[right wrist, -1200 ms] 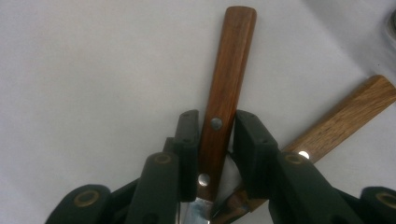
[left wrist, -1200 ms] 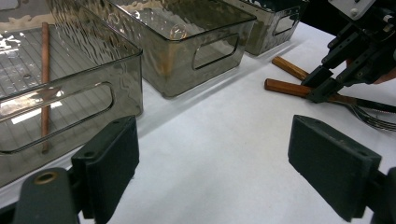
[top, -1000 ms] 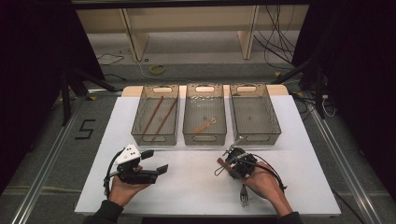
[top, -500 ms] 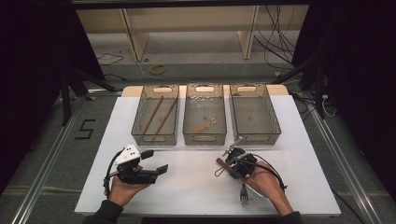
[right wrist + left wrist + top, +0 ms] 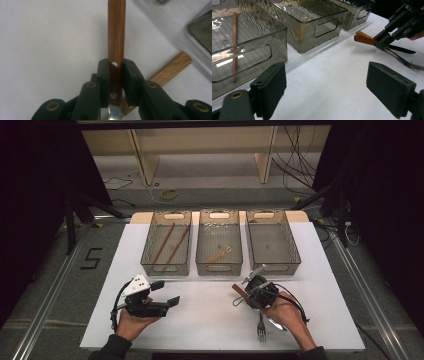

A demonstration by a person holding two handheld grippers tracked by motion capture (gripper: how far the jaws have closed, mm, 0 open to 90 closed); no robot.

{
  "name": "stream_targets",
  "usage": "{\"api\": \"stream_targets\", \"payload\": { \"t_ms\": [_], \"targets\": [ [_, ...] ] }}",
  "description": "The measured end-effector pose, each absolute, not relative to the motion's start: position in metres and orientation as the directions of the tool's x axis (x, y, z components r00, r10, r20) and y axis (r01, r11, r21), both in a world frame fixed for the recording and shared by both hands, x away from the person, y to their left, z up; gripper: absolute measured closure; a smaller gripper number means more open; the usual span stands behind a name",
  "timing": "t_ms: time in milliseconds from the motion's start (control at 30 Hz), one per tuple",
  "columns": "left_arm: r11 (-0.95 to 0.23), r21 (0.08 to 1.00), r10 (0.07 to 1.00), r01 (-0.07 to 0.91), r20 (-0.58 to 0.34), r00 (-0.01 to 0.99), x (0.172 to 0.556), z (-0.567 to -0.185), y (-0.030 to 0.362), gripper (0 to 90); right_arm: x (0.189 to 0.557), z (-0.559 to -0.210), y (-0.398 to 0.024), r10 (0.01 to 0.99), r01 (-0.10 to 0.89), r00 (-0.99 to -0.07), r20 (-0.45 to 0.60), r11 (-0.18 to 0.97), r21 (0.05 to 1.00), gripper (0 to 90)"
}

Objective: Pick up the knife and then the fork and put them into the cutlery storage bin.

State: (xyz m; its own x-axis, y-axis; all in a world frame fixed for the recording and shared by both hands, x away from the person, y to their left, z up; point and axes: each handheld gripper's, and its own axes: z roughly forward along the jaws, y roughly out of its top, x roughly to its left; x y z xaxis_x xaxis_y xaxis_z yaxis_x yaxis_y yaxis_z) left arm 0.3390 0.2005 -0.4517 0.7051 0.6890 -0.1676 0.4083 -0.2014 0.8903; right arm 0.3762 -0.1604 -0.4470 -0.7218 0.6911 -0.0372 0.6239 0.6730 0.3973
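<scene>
wooden handle (image 5: 116, 37) clamped between right gripper (image 5: 116, 75) jaws

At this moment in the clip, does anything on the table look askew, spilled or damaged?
Nothing stands out. The three bins sit in a straight row, two chopsticks lie in the left one, and the fork lies flat near the right hand. The right tongs grip a wooden-handled utensil squarely; a second wooden handle lies beneath.

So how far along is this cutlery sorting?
Done, apparently: chopsticks in the left bin, a small wooden spoon in the middle bin. In hand: the right gripper clamps a wooden-handled utensil. Left: a fork and another wooden-handled piece on the table.
</scene>
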Motion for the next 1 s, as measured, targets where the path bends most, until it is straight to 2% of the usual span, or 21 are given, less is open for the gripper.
{"api": "stream_targets", "payload": {
  "t_ms": [467, 1000],
  "targets": [
    [-0.201, 0.89, 0.69, 0.409, -0.168, 0.704, 0.339, -0.452, 0.201, 15.9, 0.378, -0.438, -0.171, 0.705, 0.627, -0.709, 0.001, 0.63, 0.459, 77.7],
    [-0.193, 0.889, 0.692, 0.415, -0.176, 0.7, 0.34, -0.452, 0.202, 15.9, 0.384, -0.404, -0.193, 0.734, 0.609, -0.678, 0.046, 0.525, 0.594, 77.7]
  ]
}}
